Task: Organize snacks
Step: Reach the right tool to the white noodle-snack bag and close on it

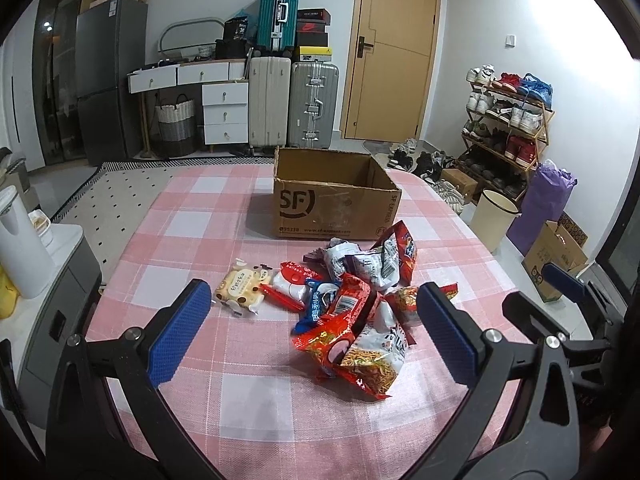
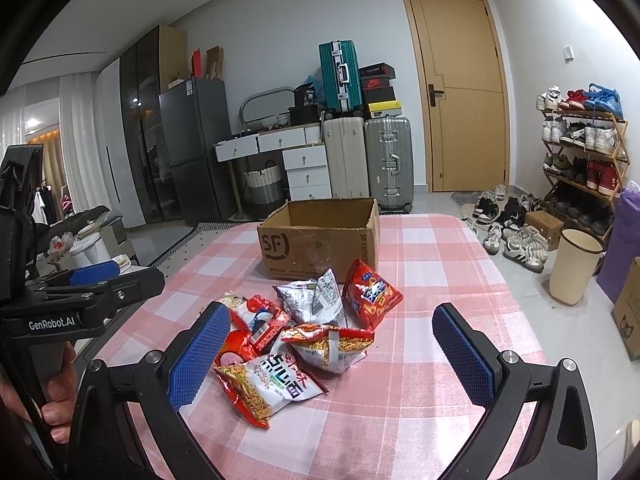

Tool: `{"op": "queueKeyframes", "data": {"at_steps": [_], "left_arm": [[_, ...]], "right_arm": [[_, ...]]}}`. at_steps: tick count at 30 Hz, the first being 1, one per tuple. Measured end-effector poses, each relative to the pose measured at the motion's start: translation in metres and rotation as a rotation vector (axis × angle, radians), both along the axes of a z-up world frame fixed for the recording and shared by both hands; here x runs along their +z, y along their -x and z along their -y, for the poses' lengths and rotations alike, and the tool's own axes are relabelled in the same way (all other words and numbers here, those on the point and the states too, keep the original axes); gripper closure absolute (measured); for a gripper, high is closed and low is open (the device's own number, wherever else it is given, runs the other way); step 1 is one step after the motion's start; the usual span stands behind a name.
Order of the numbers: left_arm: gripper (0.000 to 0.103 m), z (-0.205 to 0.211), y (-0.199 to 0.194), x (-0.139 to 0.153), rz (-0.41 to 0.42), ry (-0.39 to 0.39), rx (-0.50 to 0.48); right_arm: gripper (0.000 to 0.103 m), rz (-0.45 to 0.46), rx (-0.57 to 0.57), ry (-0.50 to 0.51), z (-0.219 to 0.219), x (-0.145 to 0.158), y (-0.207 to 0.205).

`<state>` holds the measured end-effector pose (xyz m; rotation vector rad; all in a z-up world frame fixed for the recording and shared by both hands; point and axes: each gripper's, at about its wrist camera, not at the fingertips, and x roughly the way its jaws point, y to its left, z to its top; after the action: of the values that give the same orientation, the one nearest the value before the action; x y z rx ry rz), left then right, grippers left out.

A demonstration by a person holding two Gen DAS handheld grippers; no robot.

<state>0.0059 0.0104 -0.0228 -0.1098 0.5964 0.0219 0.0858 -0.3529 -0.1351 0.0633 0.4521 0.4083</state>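
A pile of snack bags (image 1: pixel 352 304) lies on the pink checked tablecloth (image 1: pixel 240 400); it also shows in the right wrist view (image 2: pixel 304 336). Behind it stands an open, empty SF cardboard box (image 1: pixel 336 208), also in the right wrist view (image 2: pixel 320 248). A cream packet (image 1: pixel 242 290) lies at the pile's left. A red bag (image 2: pixel 370 294) leans by the box. My left gripper (image 1: pixel 314 332) is open and empty above the near side of the pile. My right gripper (image 2: pixel 332 354) is open and empty over the pile's near bags. The left gripper (image 2: pixel 94 276) shows at the left edge of the right wrist view.
A cream waste bin (image 2: pixel 574 266) and a shoe rack (image 2: pixel 580 160) stand right of the table. Suitcases (image 1: pixel 294 104), a drawer unit (image 1: pixel 224 112) and a door (image 1: pixel 394 52) are behind. A white appliance (image 1: pixel 20 256) sits on a side unit at the left.
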Motion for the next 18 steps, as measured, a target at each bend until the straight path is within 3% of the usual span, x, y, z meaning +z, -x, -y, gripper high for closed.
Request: {"op": "queueKeyframes", "data": {"at_steps": [6, 18], "left_arm": [[0.001, -0.008, -0.006, -0.01, -0.01, 0.018, 0.004], [0.001, -0.03, -0.024, -0.041, -0.038, 0.057, 0.01]], "right_arm": [[0.0, -0.027, 0.027, 0.011, -0.008, -0.012, -0.008], [0.0, -0.171, 0.13, -0.016, -0.028, -0.058, -0.032]]}}
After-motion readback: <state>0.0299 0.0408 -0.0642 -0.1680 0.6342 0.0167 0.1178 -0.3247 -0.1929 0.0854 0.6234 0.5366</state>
